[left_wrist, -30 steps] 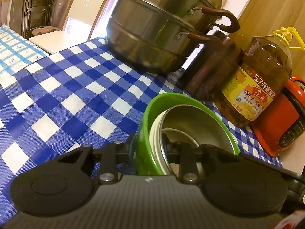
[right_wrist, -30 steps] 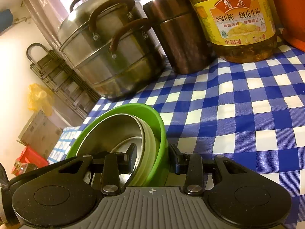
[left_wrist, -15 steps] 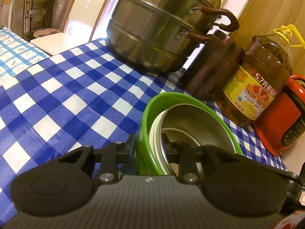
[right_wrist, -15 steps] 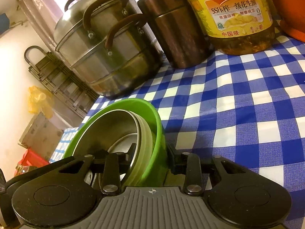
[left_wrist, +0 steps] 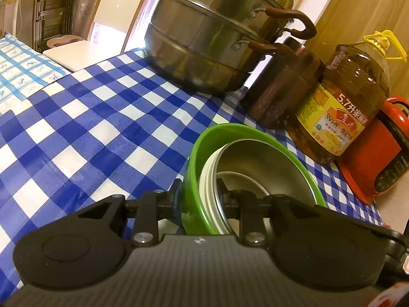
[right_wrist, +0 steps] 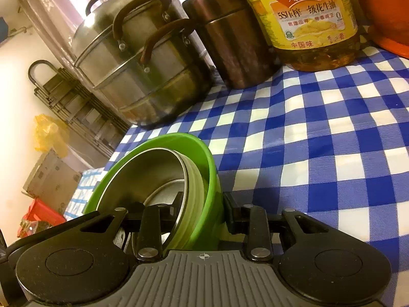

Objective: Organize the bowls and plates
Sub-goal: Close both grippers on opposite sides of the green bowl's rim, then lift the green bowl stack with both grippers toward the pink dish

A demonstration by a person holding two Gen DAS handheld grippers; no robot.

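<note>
Left wrist view: the left gripper (left_wrist: pixel 200 202) is closed on the wall of the green bowl (left_wrist: pixel 194 153), one finger outside it and the other inside, so the jaws stand only as wide as the stacked rims between them. Inside the green bowl sits a steel bowl (left_wrist: pixel 268 163) with pale ribbed sides, nested close against the green wall. The stack is above the blue-and-white checked tablecloth (left_wrist: pixel 84 133), tilted; whether its bottom touches the cloth I cannot tell. Behind it stand a steel steamer pot (left_wrist: pixel 212 43), a brown metal canister (left_wrist: pixel 283 92), a bottle of cooking oil (left_wrist: pixel 345 107) (yellow cap and handle) and a red cooker (left_wrist: pixel 378 158).

Right wrist view: the right gripper (right_wrist: pixel 203 211) grips the opposite side of the green bowl (right_wrist: pixel 212 179) in the same way, one finger in the steel bowl (right_wrist: pixel 148 179) and one outside the green wall, jaws narrow around the rims. The tablecloth (right_wrist: pixel 319 140) fills the right side. The steamer pot (right_wrist: pixel 143 58), the canister (right_wrist: pixel 235 38) and the oil bottle (right_wrist: pixel 306 18) stand in a row at the back, close beside each other
</note>
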